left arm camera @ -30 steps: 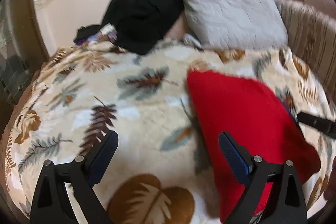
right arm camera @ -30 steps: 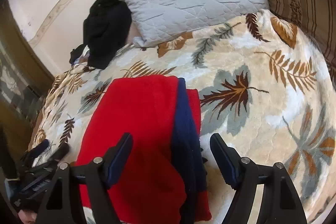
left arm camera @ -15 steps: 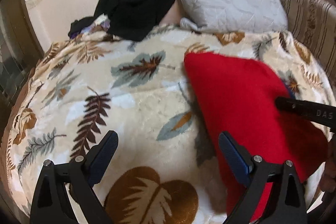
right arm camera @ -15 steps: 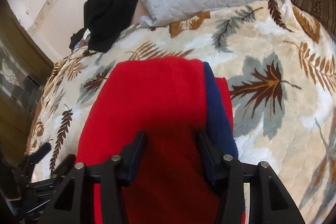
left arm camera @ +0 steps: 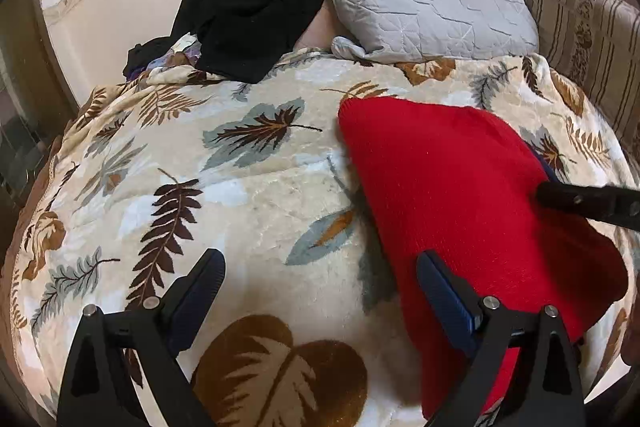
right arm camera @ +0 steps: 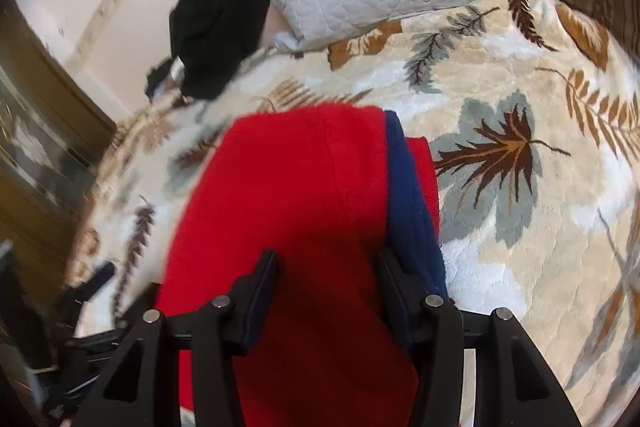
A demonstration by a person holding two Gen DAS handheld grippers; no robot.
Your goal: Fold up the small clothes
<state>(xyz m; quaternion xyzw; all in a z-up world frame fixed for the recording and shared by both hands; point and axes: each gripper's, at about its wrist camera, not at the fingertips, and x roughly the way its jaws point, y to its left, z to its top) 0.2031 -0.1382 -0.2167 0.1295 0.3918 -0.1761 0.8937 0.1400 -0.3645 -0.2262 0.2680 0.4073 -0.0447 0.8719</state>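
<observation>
Red knit garment (right arm camera: 304, 211) with a navy band lies partly folded on the leaf-print blanket (left arm camera: 248, 195). The right hand-held gripper (right arm camera: 328, 279), half-closed, straddles a fold; pinch through all layers before lifting. The left hand-held gripper (left arm camera: 320, 291), spread and empty, should pin the near edge.
</observation>
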